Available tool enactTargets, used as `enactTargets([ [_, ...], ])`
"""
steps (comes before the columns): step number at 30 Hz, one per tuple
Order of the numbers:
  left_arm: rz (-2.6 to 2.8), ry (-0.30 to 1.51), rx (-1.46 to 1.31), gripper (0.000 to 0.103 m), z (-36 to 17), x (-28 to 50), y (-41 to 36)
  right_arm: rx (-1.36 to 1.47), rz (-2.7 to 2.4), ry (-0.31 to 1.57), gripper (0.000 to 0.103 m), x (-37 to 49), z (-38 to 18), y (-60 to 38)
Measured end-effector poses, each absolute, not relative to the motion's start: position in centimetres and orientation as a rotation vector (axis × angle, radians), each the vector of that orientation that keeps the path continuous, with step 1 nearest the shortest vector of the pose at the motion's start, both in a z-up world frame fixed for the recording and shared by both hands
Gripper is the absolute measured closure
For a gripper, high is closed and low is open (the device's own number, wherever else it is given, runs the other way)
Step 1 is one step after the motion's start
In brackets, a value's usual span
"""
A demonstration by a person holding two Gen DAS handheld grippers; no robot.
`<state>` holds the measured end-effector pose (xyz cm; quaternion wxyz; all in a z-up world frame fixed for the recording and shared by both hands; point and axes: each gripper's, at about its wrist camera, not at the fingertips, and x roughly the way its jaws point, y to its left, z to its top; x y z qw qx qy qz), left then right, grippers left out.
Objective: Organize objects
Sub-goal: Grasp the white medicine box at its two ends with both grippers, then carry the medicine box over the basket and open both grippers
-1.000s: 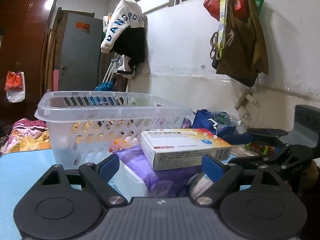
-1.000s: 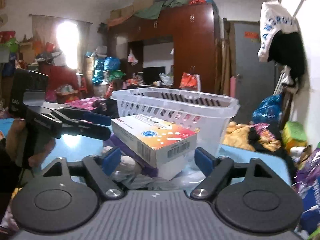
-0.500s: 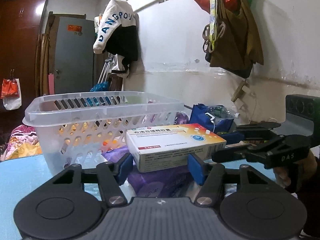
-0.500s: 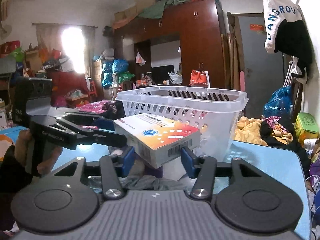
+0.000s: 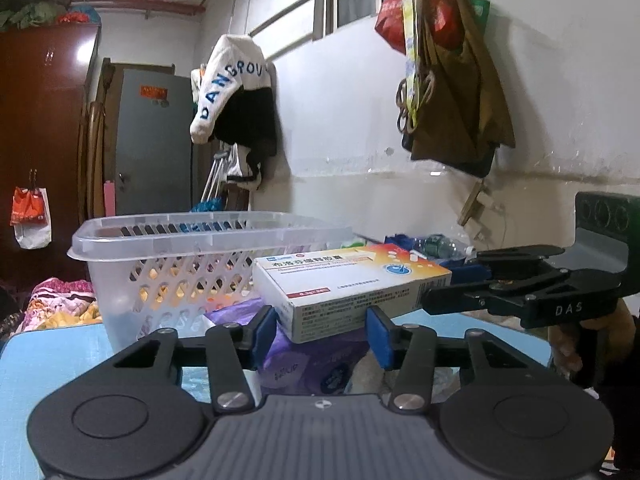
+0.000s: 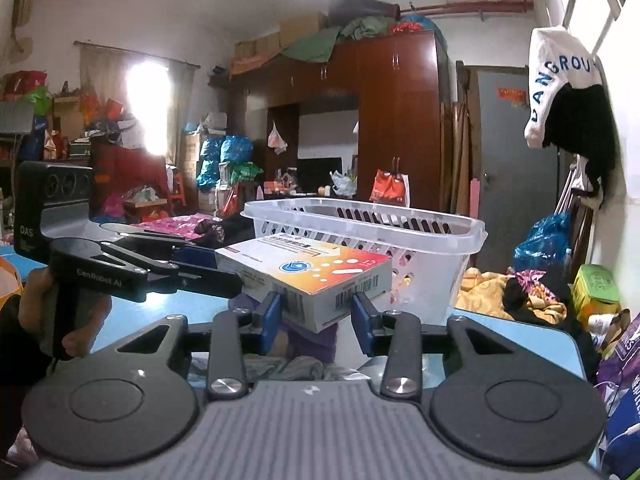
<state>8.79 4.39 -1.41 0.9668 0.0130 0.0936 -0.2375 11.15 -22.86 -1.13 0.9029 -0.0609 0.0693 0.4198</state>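
A white and orange medicine box (image 5: 352, 280) sits above a purple packet (image 5: 316, 360) on the blue table, next to a clear plastic basket (image 5: 192, 248). My left gripper (image 5: 322, 332) is shut on the box's near end, blue pads against both sides. My right gripper (image 6: 318, 314) is shut on the barcode end of the same box (image 6: 316, 276). The right gripper also shows from the side in the left wrist view (image 5: 500, 284), and the left one in the right wrist view (image 6: 160, 268). The basket (image 6: 380, 232) stands just behind the box.
The blue table (image 5: 52, 352) carries the basket and packet; its far right edge (image 6: 560, 332) borders piled clothes and bags. A white wall with hanging bags (image 5: 448, 80) is close on the right of the left wrist view. A wardrobe (image 6: 400, 120) stands far behind.
Both grippers closed in from open onto the medicine box. The box has risen a little, now level with the basket's upper wall.
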Motion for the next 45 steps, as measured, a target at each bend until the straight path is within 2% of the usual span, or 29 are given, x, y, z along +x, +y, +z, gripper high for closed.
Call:
enactTargets([
  [12, -0.430, 0.110, 0.072, 0.051, 0.3, 6.7, 3.6, -0.156, 0.859, 0.091, 0.062, 11.1, 0.4, -22.6],
  [24, -0.375, 0.068, 0.116, 0.057, 6.2, 8.0, 3.3, -0.157, 0.866, 0.093, 0.062, 14.3, 5.0, -21.5],
  [36, -0.311, 0.246, 0.110, 0.060, 9.1, 17.2, 4.8, -0.159, 0.817, 0.266, 0.062, 21.0, 6.2, -17.5],
  [45, -0.298, 0.442, 0.048, 0.060, 7.1, 24.6, 6.9, -0.191, 0.771, 0.455, 0.061, 25.1, 4.3, -15.2],
])
